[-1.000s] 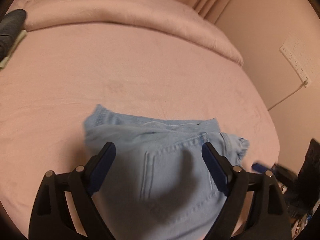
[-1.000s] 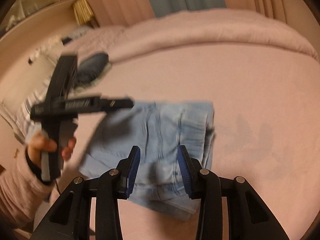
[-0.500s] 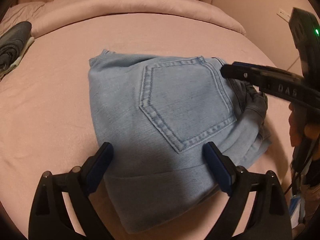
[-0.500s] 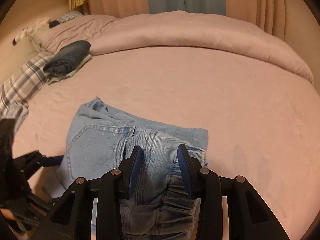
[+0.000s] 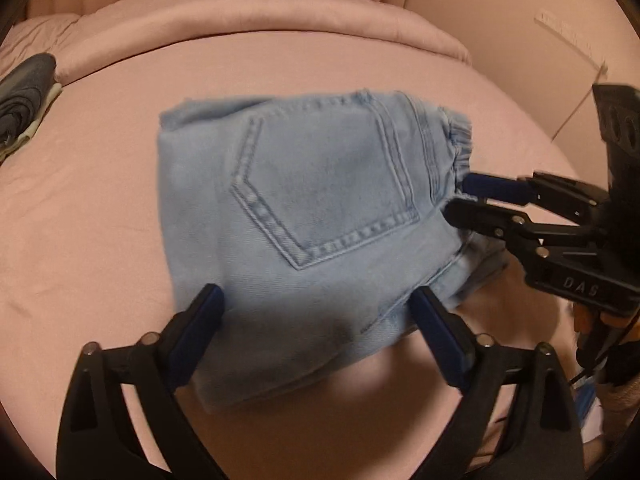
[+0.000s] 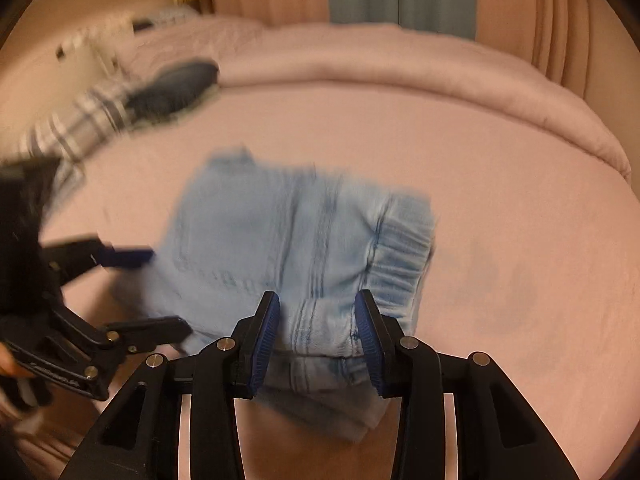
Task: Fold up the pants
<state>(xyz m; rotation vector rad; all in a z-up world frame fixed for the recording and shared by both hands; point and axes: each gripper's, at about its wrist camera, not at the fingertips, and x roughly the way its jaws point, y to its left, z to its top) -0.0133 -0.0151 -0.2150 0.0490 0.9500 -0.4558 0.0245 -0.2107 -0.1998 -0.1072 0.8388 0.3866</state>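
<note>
Pants of light blue denim sit folded into a compact bundle on the pink bed sheet, toward the near edge of the bed, back pocket facing up in the left wrist view. The elastic waistband is bunched at the bundle's right side in that view.

The left gripper has its jaws spread wide, one blue pad at each near corner of the bundle, the near part of the fold lying between them. Whether the pads actually touch the denim cannot be told; they do not pinch it.

The right gripper comes in from the right side of the bundle. In its own view its jaws stand partly closed with the thick waistband end of the denim between the pads, the fabric filling the gap. In the left wrist view its fingers look close together at the waistband edge, one above and one below the fold, so it appears to be clamping the pants there.

A rolled pink duvet runs along the far side of the bed. A stack of dark folded clothes lies at the far left, well apart from the pants.
</note>
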